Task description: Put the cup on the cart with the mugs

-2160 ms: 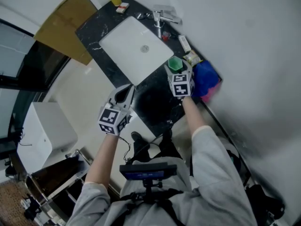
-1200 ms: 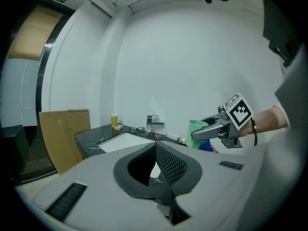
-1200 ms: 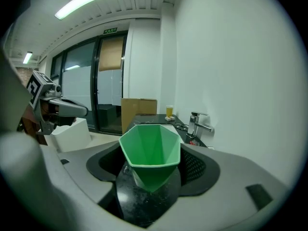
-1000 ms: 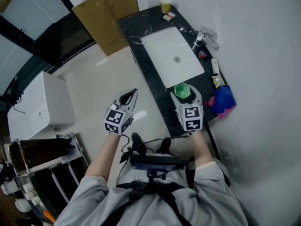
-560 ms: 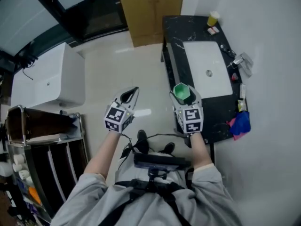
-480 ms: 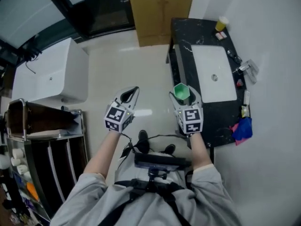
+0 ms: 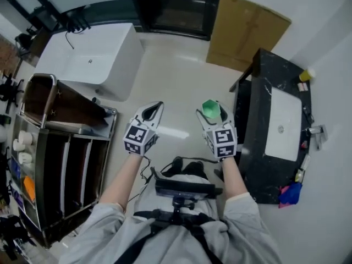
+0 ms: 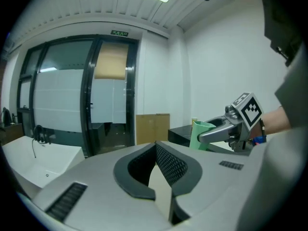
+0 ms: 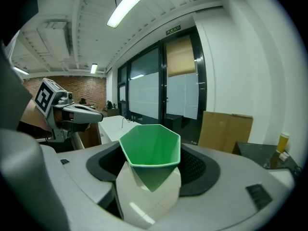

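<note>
**A:** What do we have in the right tongs (image 7: 210, 108)?

**B:** The green cup (image 7: 210, 110). The jaws are closed on its lower body, one pad on each side. The faceted rim stands above them with the mouth facing up.

**A:** And our left tongs (image 7: 155, 106)?

**B:** Closed, tips together, with nothing between them. Only pale floor (image 7: 176, 76) shows through the gap behind the tips.

**A:** Where are we holding the two?

**B:** Side by side in front of us and apart from each other. Both are in the air over the floor and touch no surface.

**A:** Where is the cart (image 7: 77, 126)?

**B:** Off to our left. It has a metal frame, a brown top tray and open shelves below. At its far left edge we make out a few small white things (image 7: 22, 146), but they are too small for us to name. The cup is well apart from the cart.

**A:** And on our right?

**B:** The black tabletop (image 7: 250, 147) with its white sink (image 7: 283, 125) is near the right tongs but not touching them. A cardboard sheet (image 7: 247, 29) stands by the wall beyond it. A white cabinet (image 7: 91, 59) stands beyond the cart.
</note>
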`<action>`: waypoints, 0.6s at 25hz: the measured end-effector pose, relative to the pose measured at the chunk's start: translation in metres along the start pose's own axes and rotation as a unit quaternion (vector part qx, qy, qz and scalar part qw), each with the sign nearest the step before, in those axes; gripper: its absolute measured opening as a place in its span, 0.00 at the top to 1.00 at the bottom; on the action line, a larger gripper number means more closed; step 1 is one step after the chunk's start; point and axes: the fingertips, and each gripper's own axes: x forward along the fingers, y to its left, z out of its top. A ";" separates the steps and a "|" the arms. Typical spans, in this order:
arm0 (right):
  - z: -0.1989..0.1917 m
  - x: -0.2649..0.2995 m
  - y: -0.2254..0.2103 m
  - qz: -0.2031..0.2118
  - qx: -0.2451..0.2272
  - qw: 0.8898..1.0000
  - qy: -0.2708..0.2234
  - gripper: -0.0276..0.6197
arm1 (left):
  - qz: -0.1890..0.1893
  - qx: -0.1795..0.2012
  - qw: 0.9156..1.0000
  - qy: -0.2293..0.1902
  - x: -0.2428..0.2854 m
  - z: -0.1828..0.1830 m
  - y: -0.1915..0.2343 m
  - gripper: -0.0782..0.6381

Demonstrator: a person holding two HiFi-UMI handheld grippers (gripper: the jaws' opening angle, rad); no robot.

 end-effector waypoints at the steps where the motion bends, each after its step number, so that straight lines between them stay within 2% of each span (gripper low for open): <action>1: 0.005 0.009 0.007 0.015 -0.005 1.000 0.000 0.43 | 0.014 -0.004 1.000 -0.003 -0.005 0.000 0.010 0.89; 7: 0.032 0.065 0.048 0.111 -0.034 0.993 0.004 0.43 | 0.110 -0.034 0.993 -0.003 -0.034 -0.004 0.064 0.89; 15: 0.054 0.108 0.114 0.255 -0.092 0.963 0.004 0.43 | 0.241 -0.073 0.968 -0.017 -0.085 -0.009 0.109 0.89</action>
